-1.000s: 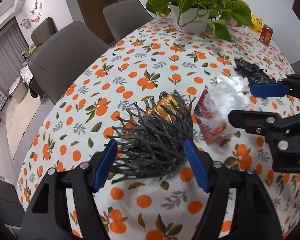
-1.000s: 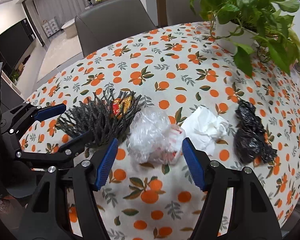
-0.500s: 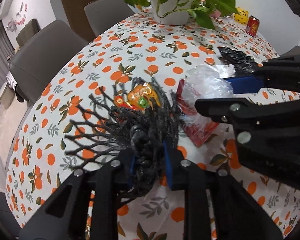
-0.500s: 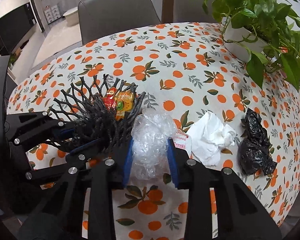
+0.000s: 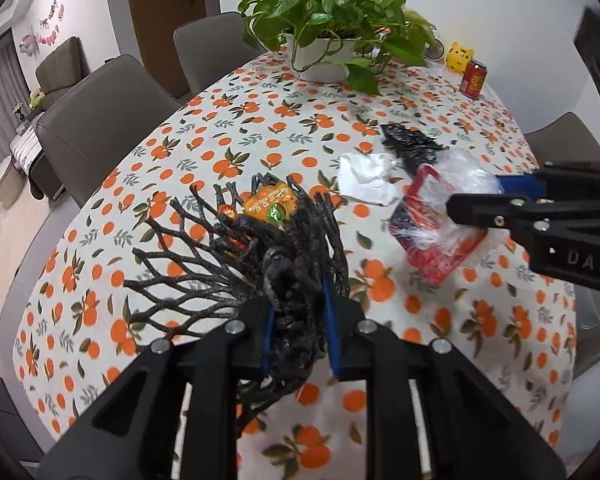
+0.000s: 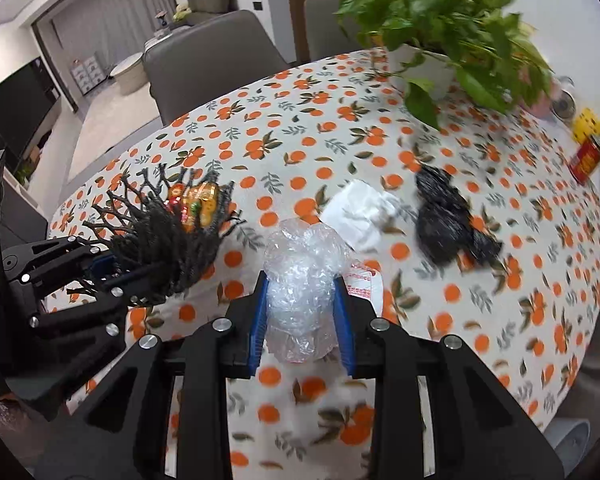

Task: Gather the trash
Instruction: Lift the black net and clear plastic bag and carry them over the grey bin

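Note:
My left gripper [image 5: 298, 322] is shut on the rim of a black branch-weave basket [image 5: 236, 264], lifted and tilted over the table; an orange snack wrapper [image 5: 270, 204] lies inside it. The basket [image 6: 168, 232] and left gripper [image 6: 100, 276] show at the left in the right wrist view. My right gripper [image 6: 302, 314] is shut on a crumpled clear plastic bag [image 6: 304, 272] with a red-and-white pack in it, held above the cloth; in the left wrist view the bag [image 5: 440, 216] hangs at the right. A white tissue [image 6: 360, 210] and a black plastic bag [image 6: 448, 216] lie on the table.
The table has an orange-print cloth [image 5: 220, 132]. A potted green plant [image 5: 324, 48] stands at the far side, with a red can [image 5: 473, 79] and a yellow toy [image 5: 459, 53] beyond it. Grey chairs [image 5: 100, 120] stand along the left edge.
Both grippers closed, the left on the basket and the right on the clear bag. Both then rose and drew back from the table, carrying their loads.

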{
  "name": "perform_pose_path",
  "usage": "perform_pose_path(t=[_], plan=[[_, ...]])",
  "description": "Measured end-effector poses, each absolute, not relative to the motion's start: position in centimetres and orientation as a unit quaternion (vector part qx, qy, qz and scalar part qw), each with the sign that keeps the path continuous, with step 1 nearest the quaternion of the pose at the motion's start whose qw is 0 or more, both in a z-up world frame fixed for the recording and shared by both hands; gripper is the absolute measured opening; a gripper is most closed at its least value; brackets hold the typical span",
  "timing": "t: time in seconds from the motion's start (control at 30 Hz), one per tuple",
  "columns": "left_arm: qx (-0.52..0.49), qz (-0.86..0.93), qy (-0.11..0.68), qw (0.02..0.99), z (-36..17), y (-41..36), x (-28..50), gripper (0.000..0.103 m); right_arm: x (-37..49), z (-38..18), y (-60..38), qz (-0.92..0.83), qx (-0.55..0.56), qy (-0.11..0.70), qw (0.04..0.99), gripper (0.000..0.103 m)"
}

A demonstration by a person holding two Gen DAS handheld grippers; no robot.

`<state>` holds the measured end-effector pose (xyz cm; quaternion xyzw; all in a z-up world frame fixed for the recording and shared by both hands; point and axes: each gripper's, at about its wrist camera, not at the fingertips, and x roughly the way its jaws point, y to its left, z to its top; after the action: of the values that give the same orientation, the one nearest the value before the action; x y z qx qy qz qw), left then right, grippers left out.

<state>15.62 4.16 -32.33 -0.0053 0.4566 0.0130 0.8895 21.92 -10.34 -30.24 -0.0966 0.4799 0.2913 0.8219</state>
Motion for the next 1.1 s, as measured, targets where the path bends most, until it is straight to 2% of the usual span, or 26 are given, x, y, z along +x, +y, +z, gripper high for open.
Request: perform_pose_path(t=[0.33,0.73,1.1], plan=[[0.020,-0.063,0.459,0.886,-30.4,-4.5,11.2,0.021,15.2,-28.8,-24.1,0.195,-0.014,0.495,0.847,0.028],[0.106,-0.226,0.428,0.868,-27.7,-20.8,8.7,0.021,6.9,-28.0,-41.7,0.026,0.081,0.485,0.871,0.028],[0.170,-0.346,0.386,0.838,-25.8,-34.1,8.2,0.021,0.6,-25.6,-53.8,-0.100,0.120,0.450,0.879,0.028]])
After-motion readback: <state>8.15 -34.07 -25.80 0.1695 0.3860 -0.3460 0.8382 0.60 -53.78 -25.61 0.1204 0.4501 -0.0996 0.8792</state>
